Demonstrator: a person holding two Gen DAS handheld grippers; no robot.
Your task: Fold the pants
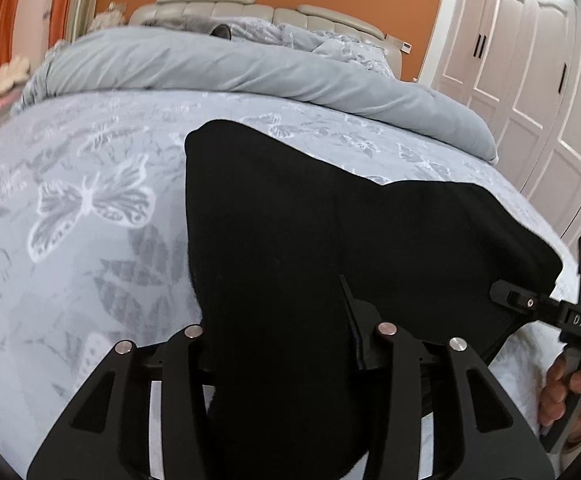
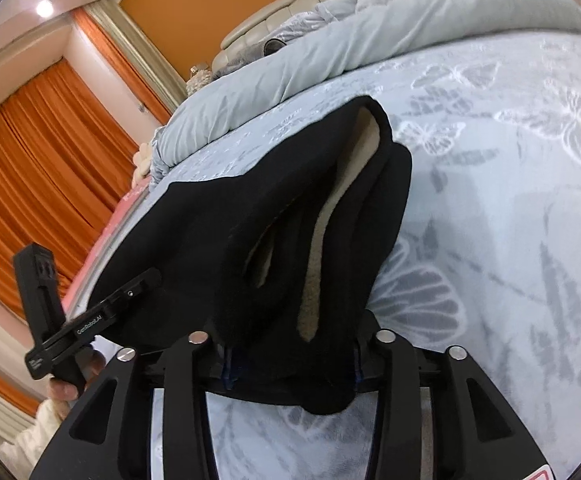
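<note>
Black pants (image 1: 290, 208) with a cream fleece lining (image 2: 318, 248) lie folded lengthwise on the butterfly-print bed sheet (image 1: 90, 200). In the left wrist view the cloth fills the gap of my left gripper (image 1: 278, 312) and hangs down past it, so the gripper is shut on one end. My right gripper (image 2: 290, 340) is shut on the waistband end of the pants (image 2: 218, 220), with a bunch of cloth drooping below its blue pads. Each gripper shows in the other's view: the right gripper (image 1: 506, 296) at the far right, the left gripper (image 2: 146, 280) at the lower left. Most of the fingertips are covered by cloth.
A grey duvet (image 1: 210, 64) is rolled up across the bed toward the padded headboard. White wardrobe doors (image 1: 530, 80) stand to the right of the bed and orange curtains (image 2: 38, 160) to the left. A hand (image 1: 562, 392) holds the right gripper's handle.
</note>
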